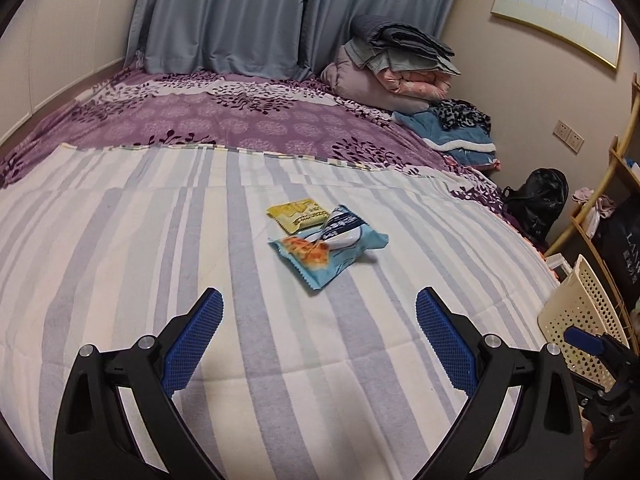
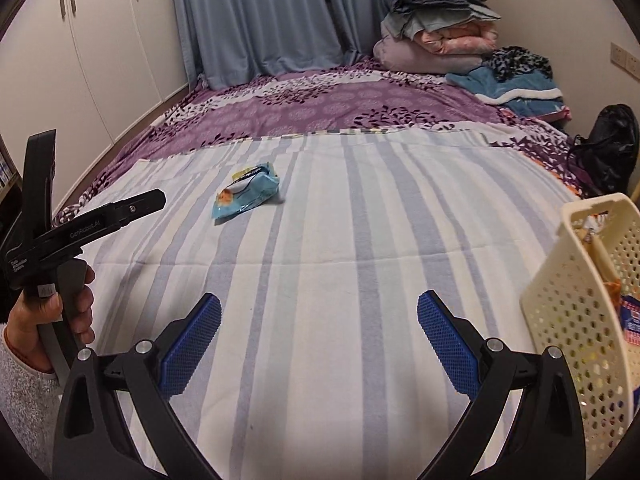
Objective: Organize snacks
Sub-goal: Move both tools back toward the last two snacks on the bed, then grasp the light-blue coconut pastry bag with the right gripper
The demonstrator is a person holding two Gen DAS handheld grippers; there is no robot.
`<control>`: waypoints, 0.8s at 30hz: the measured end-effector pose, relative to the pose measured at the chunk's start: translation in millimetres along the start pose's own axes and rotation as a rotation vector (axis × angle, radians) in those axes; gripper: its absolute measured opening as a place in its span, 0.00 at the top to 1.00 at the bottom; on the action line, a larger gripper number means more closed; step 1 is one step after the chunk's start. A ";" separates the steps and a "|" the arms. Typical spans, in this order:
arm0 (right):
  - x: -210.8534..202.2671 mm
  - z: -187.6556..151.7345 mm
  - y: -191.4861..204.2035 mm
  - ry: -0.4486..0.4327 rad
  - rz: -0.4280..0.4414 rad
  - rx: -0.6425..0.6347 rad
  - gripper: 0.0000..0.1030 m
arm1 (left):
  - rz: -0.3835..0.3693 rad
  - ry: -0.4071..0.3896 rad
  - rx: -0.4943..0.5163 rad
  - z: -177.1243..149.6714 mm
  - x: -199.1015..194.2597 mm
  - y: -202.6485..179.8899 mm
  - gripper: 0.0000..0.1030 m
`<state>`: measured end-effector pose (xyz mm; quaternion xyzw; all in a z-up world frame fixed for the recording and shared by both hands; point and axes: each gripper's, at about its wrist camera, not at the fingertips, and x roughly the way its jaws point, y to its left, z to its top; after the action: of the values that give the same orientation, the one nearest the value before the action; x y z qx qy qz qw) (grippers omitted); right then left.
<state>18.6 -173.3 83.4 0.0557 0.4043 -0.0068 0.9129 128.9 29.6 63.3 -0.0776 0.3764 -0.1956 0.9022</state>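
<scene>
Both the left gripper (image 1: 319,307) and right gripper (image 2: 319,308) gape wide, empty, above the striped sheet (image 1: 160,248). Beyond them on that sheet lie three snack packets (image 1: 326,240), heaped touching. At its right edge stands a cream perforated basket (image 2: 568,320).

Three snack packets lie on the bed: one yellow packet (image 1: 295,213), one dark blue and white packet (image 1: 342,227), and one light blue packet (image 1: 326,258) with orange food printed on it. One cream perforated basket (image 2: 568,312) stands at the near right. Two claws show, the left claw (image 1: 319,334) and the right claw (image 2: 319,334), each with two blue-padded fingers.
</scene>
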 end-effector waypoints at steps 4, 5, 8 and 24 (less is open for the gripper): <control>23.7 11.4 11.8 0.021 0.010 -0.010 0.05 | 0.094 0.001 0.020 -5.0 2.7 6.8 0.04; 30.1 14.5 14.9 0.025 0.014 -0.013 0.05 | 0.112 0.001 0.025 -5.4 3.1 10.0 0.04; 51.7 27.0 24.7 0.042 0.027 -0.017 0.05 | 0.130 0.005 0.015 -7.0 2.1 20.8 0.04; 169.6 80.0 86.1 0.128 0.101 0.032 0.05 | 0.209 0.002 -0.050 -8.8 -16.3 70.0 0.04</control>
<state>196.6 -90.8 19.8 0.0910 0.4582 0.0363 0.8835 132.8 100.1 47.5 -0.0603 0.3881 -0.0911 0.9151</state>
